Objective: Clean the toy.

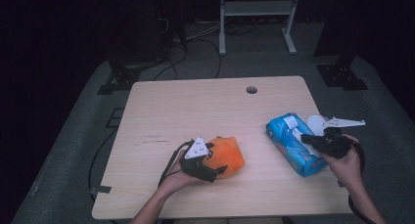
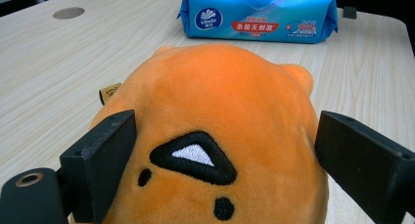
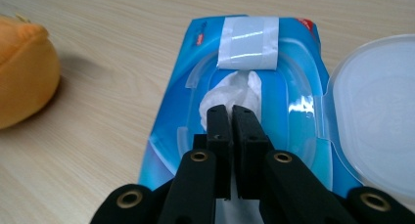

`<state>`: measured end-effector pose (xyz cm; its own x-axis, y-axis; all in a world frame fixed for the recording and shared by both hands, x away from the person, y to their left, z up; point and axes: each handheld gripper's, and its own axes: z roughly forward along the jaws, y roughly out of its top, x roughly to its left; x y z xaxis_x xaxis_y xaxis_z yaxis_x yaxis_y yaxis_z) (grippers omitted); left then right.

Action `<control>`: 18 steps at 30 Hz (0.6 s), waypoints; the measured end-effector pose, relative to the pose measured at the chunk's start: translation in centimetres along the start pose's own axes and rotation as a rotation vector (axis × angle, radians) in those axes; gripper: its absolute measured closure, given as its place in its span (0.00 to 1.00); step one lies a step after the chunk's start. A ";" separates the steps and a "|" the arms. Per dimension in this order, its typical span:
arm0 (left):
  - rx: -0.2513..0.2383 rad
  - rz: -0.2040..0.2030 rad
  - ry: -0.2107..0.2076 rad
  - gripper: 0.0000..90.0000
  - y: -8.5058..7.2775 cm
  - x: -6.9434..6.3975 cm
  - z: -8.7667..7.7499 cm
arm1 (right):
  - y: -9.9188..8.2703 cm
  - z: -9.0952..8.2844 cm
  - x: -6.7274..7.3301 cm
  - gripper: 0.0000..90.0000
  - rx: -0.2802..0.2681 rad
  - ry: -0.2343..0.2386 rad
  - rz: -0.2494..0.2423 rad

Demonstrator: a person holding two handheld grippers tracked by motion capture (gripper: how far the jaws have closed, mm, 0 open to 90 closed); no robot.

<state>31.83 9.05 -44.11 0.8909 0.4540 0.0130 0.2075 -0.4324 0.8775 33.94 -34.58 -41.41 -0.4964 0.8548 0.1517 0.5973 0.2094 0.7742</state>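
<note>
R gripper [image 3: 230, 111] pinched on wipe [image 3: 230, 89], prob. gripped, in wipes pack [image 1: 293, 143] near table [image 1: 195, 106] R edge. L gripper [image 2: 220, 150] clamping orange plush [image 1: 226, 155] left of pack; bare wood behind.

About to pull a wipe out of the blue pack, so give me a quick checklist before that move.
1. Pack lid flipped open: ok.
2. Wipe sticking up through the opening: ok.
3. Right claw shut at the wipe: ok; whether it has pinched it: cannot tell.
4. Wipes pack held down: not ok, nothing on it.
5. Left claw around the orange plush: ok.
</note>
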 end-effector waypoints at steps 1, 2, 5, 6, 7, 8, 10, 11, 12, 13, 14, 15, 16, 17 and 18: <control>0.000 0.000 0.001 0.10 0.0 0.0 0.0 | 0.0 0.0 0.0 0.96 0.000 0.000 0.000; 0.001 0.001 0.001 0.10 0.0 0.0 0.0 | 0.1 -0.2 0.1 0.96 -0.008 0.004 0.001; -0.006 0.000 0.004 0.10 0.0 0.0 0.1 | 0.5 -1.0 0.3 0.96 -0.039 0.032 0.008; -0.007 0.000 0.005 0.10 -0.1 0.0 0.1 | 0.6 -1.2 0.4 0.96 -0.045 0.038 0.006; -0.007 0.001 0.005 0.10 -0.1 0.0 0.1 | 0.7 -1.5 0.6 0.96 -0.050 0.044 0.004; -0.006 0.002 0.005 0.10 -0.1 0.0 0.1 | 1.0 -1.9 0.8 0.96 -0.060 0.056 0.001; -0.004 0.006 0.005 0.10 -0.1 0.0 0.1 | 1.3 -2.5 1.3 0.96 -0.081 0.069 -0.015; -0.004 0.006 0.005 0.10 -0.1 0.0 0.1 | 1.5 -2.9 1.6 0.96 -0.095 0.080 -0.020; -0.003 0.006 0.005 0.10 -0.1 0.0 0.1 | 1.7 -3.3 2.0 0.96 -0.108 0.093 -0.030; -0.002 0.006 0.004 0.10 -0.1 0.0 0.1 | 2.0 -3.7 2.4 0.96 -0.117 0.105 -0.038; -0.003 0.005 0.004 0.10 -0.1 0.0 0.1 | 2.2 -4.0 2.9 0.96 -0.122 0.118 -0.049; -0.003 0.005 0.004 0.10 -0.1 0.1 0.1 | 2.4 -4.2 3.5 0.96 -0.125 0.132 -0.060; -0.004 0.005 0.005 0.10 -0.1 0.1 0.1 | 2.7 -4.5 4.7 0.96 -0.132 0.173 -0.083; -0.004 0.006 0.005 0.10 -0.1 0.1 0.1 | 2.7 -4.5 4.7 0.96 -0.132 0.173 -0.083; -0.003 0.009 0.005 0.10 -0.1 0.1 0.1 | 2.8 -4.6 5.4 0.96 -0.132 0.194 -0.099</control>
<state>31.91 9.04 -44.28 0.8907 0.4540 0.0239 0.1977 -0.4342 0.8789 30.09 -31.57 -35.59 -0.6673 0.7236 0.1762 0.4587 0.2130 0.8627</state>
